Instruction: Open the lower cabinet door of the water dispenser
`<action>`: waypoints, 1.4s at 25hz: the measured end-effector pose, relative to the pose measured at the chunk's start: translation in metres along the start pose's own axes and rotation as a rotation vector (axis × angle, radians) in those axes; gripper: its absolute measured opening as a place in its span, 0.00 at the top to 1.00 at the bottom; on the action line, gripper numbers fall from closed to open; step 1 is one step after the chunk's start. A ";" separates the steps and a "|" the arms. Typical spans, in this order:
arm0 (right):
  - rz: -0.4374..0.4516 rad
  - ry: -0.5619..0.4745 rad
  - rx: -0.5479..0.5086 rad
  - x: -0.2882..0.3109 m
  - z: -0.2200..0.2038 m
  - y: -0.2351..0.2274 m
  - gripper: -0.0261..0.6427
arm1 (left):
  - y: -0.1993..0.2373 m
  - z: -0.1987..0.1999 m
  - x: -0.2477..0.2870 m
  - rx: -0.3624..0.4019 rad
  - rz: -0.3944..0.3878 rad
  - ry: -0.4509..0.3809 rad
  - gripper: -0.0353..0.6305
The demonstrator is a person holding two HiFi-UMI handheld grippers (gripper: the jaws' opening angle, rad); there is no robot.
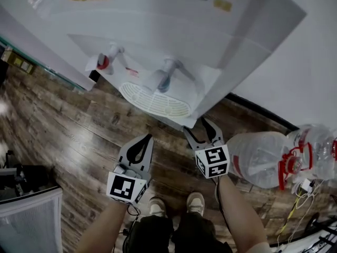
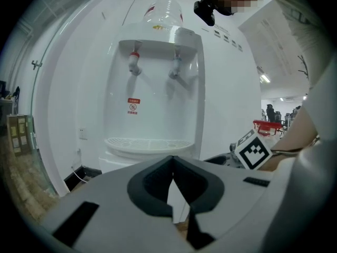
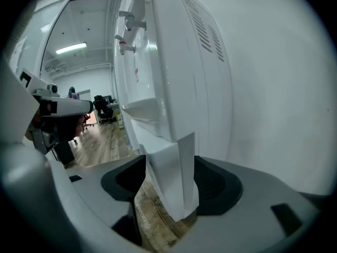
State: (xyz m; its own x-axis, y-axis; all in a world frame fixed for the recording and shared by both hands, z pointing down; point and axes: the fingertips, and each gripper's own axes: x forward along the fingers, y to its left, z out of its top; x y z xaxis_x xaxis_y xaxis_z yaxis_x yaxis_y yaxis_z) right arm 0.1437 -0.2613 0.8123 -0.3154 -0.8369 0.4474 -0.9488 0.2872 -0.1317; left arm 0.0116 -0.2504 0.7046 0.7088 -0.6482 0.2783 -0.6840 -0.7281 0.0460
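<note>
The water dispenser's (image 1: 174, 30) plain white lower cabinet door (image 3: 179, 183) stands below the drip tray (image 1: 155, 99), its edge between the right gripper's (image 1: 202, 128) spread fingers. The left gripper's (image 1: 147, 137) fingers are pressed together. Wood-plank floor (image 1: 79, 136), water jugs (image 1: 263, 159) beside.

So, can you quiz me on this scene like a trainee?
1. True or false: the left gripper has its jaws together, nothing between them.
2. What stands between the jaws of the right gripper? A) a red tap B) the lower cabinet door edge of the white plastic water dispenser C) a cup
3. Fill in: the clear plastic bottles with red handles rest on the brown wood-plank ____.
Key: 1 true; 2 B; 3 floor.
</note>
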 end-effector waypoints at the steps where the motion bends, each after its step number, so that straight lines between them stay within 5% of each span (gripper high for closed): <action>1: 0.015 -0.001 -0.009 0.001 0.000 0.001 0.53 | 0.001 -0.001 0.000 -0.003 0.003 0.005 0.94; 5: 0.049 -0.005 -0.039 0.004 0.002 0.006 0.64 | 0.002 -0.006 0.000 0.000 0.000 0.012 0.94; 13: 0.076 0.035 -0.074 -0.004 -0.005 0.020 0.66 | 0.017 -0.011 -0.013 -0.017 0.028 0.027 0.94; 35: 0.256 0.265 -0.144 -0.001 -0.032 0.163 0.63 | 0.073 -0.043 -0.134 -0.139 0.205 0.096 0.94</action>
State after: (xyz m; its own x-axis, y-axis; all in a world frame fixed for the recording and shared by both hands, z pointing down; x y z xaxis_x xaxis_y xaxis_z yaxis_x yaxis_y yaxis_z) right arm -0.0096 -0.1988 0.8186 -0.5078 -0.5858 0.6316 -0.8219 0.5491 -0.1516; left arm -0.1409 -0.2072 0.7119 0.5378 -0.7503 0.3845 -0.8334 -0.5419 0.1085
